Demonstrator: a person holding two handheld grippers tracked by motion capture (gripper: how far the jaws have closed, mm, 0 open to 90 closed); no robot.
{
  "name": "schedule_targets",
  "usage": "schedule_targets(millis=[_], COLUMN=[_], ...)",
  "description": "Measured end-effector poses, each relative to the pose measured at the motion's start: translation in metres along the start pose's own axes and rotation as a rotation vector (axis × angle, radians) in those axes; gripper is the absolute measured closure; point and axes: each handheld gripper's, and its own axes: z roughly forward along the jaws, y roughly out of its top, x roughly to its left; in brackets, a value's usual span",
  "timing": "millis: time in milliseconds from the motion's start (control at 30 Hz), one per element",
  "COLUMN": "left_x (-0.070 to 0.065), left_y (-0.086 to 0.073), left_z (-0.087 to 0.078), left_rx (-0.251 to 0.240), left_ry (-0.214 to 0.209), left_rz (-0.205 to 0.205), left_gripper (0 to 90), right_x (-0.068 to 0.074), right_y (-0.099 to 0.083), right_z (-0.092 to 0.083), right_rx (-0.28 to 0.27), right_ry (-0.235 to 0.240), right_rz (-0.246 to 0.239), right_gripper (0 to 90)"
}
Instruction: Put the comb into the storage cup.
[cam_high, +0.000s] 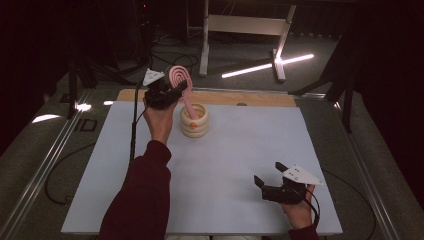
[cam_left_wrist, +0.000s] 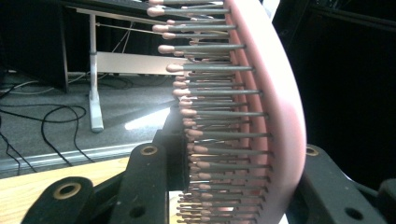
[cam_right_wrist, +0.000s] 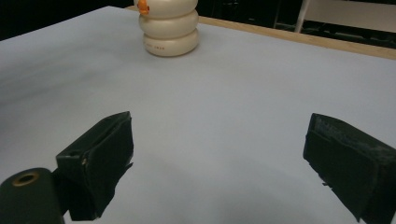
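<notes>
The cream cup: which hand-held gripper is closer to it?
Left. The left hand-held gripper hangs just above the cream cup, holding a pink hairbrush whose handle dips into it. The right hand-held gripper sits far off near the table's front edge.

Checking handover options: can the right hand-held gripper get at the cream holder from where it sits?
Probably yes. The right hand-held gripper stands open, low over the bare white mat, nothing between it and the cream holder. The pink hairbrush, clamped in the left hand-held gripper, has its handle in the holder's mouth.

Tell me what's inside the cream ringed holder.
The pink hairbrush's handle drops into the cream ringed holder; the left gripper clamps its head. The holder's wall hides its bottom.
</notes>
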Motion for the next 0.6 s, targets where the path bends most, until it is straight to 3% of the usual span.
schedule_targets(millis=[600], left_x=[-0.0035], left_y=[-0.0099], left_z=[0.0078], left_rx=[0.021], left_ry=[0.012], left_rz=[0.013], left_gripper=[64.0], right_x=[0.0009], right_y=[-0.0001], right_z=[0.0005], right_rx=[0.002], right_ry=[0.001], right_rz=[0.003], right_gripper=[8.4])
